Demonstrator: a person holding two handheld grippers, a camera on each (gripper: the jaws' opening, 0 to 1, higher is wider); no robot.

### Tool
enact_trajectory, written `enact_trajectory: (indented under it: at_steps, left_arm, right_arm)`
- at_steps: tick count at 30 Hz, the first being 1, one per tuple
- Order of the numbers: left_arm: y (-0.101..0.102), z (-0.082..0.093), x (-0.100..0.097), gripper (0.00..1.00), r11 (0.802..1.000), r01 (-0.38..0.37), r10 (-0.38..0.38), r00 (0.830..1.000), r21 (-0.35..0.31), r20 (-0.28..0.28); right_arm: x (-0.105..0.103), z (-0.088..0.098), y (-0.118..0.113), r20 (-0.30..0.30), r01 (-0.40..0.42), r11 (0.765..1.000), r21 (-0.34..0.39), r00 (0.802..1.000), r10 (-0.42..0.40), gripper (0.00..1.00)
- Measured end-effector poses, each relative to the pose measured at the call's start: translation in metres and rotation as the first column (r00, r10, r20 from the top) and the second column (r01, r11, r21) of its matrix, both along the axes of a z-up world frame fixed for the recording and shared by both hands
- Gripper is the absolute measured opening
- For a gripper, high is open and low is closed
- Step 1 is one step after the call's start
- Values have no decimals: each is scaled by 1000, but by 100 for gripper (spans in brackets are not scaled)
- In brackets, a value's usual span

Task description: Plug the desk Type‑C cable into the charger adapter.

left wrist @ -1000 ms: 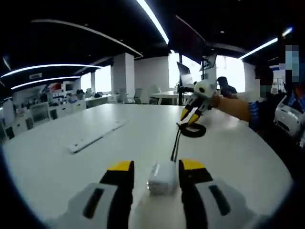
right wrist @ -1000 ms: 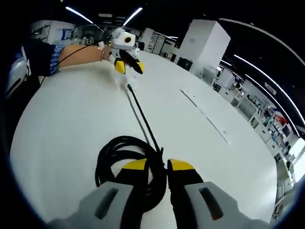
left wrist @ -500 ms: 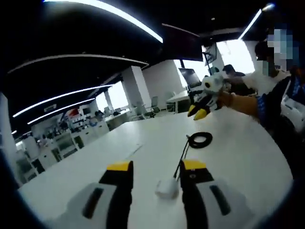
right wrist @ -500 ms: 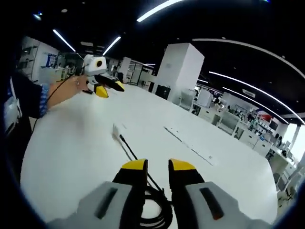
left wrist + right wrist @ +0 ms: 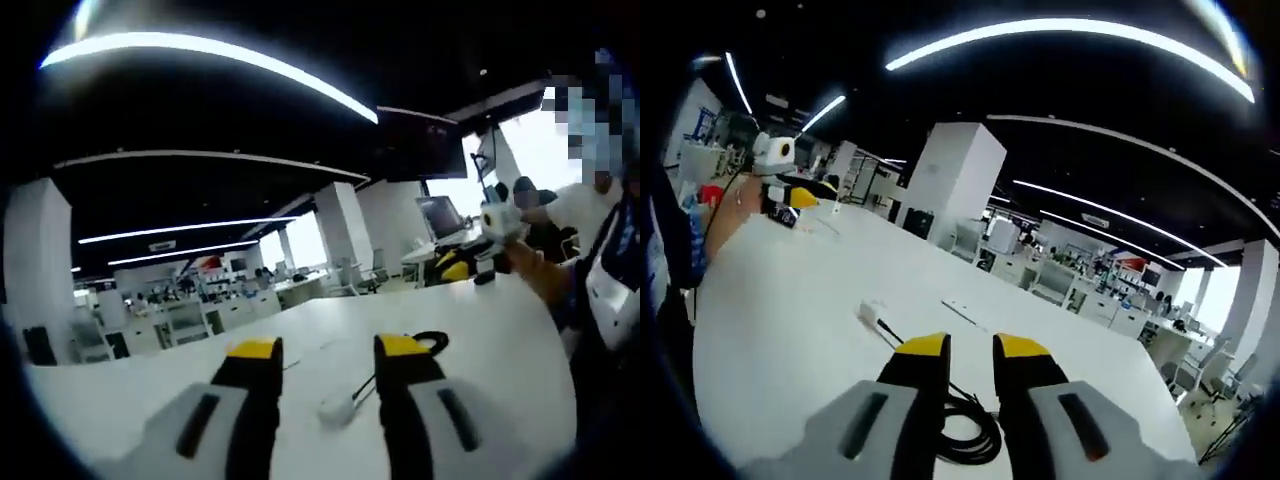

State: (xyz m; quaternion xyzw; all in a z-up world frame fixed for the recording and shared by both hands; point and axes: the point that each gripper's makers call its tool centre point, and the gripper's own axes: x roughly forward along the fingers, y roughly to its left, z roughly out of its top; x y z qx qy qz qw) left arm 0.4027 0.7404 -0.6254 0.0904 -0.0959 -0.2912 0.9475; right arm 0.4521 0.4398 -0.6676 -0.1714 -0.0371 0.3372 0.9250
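The left tool (image 5: 327, 352) is standing open with nothing between its jaws; the adapter (image 5: 336, 407) is lying on the desk (image 5: 480, 330) just beyond them. The right tool (image 5: 970, 350) is nearly closed and gripping nothing, the coiled cable (image 5: 965, 432) lying under its jaws. The cable is reaching the adapter, so the plug appears to be seated already, though the joint is too small to confirm. Nothing is obstructing either tool; office furniture is standing well apart.
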Motion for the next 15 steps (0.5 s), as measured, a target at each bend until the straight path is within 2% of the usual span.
enact_trajectory:
  at_steps: [2,5,11,15]
  left_arm:
    - [9,1,-7,37,998,-65,65,998,-1,23]
    - [19,-1,-14,37,990,-138,137,989,13,62]
    - [37,-8,-22,38,974,-208,215,974,-92,70]
    - [56,-23,-21,39,942,-318,326,944,-112,60]
  right_arm:
    - [-7,1,-2,9,9,997,71,1000,-10,15]
    - [-9,0,-10,64,72,994,85,995,-78,14]
    - [-20,-8,-10,82,92,989,115,991,-102,14]
    - [-24,-9,-17,118,125,981,150,983,-144,12]
